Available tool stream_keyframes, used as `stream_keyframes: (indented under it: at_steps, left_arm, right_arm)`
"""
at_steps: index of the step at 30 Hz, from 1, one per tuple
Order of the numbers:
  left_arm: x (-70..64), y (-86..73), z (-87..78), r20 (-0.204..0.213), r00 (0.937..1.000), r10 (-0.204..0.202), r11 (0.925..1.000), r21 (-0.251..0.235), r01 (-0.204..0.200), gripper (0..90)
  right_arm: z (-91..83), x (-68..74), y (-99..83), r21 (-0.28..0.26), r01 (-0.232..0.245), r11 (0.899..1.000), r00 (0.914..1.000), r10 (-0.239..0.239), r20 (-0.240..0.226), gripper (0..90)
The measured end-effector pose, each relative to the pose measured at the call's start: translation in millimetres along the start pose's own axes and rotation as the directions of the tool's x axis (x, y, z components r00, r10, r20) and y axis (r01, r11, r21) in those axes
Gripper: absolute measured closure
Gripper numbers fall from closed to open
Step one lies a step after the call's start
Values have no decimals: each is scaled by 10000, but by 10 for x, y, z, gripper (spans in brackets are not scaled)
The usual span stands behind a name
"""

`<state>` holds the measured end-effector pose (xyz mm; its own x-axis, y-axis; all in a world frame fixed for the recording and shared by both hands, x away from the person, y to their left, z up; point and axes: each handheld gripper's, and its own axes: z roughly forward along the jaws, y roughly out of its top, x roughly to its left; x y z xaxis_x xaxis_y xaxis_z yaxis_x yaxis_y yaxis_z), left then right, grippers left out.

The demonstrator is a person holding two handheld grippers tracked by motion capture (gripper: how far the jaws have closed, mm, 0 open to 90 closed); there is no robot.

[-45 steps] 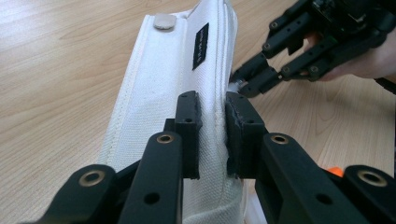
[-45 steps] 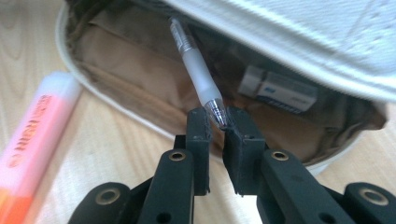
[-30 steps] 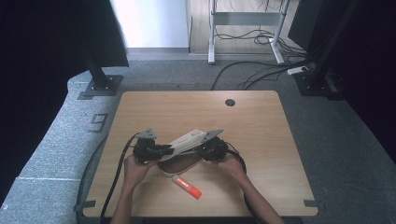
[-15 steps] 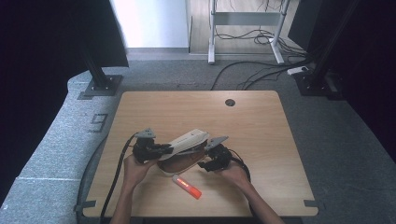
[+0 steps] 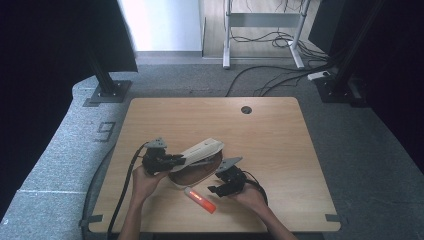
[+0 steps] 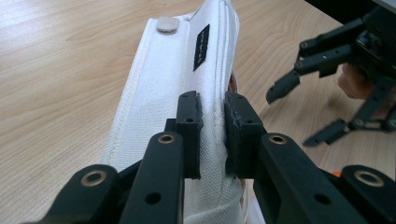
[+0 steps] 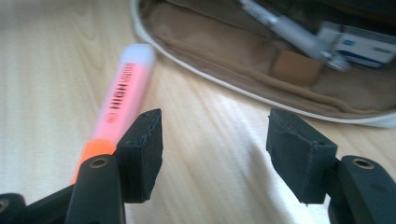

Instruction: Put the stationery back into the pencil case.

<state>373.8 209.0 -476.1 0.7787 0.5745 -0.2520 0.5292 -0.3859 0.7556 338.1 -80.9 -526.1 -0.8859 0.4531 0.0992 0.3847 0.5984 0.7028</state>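
Right hand-held gripper (image 5: 220, 189) has dropped away from the pencil case (image 5: 197, 162) toward the highlighter (image 5: 201, 199) on the tabletop (image 5: 280, 145) — jaws spread wide; left hand-held gripper (image 5: 172, 160) clamps the flap up — pickup looks next.

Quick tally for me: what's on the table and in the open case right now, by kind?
Pencil case, white, flap held up by the left gripper: 1
Highlighter, orange, on the table by the open right gripper: 1
Pen, silver, inside the case: 1
Small white and blue box, inside the case: 1
Total: 4
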Motion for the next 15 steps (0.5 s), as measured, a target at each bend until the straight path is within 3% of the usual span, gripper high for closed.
stream_keyframes:
  at_steps: [15]
  left_arm:
    - [-6,1,-1,2,10000,39,10000,28,-39,769]
  right_arm:
    - [138,305,32,74,335,9994,9958,-328,-851,349]
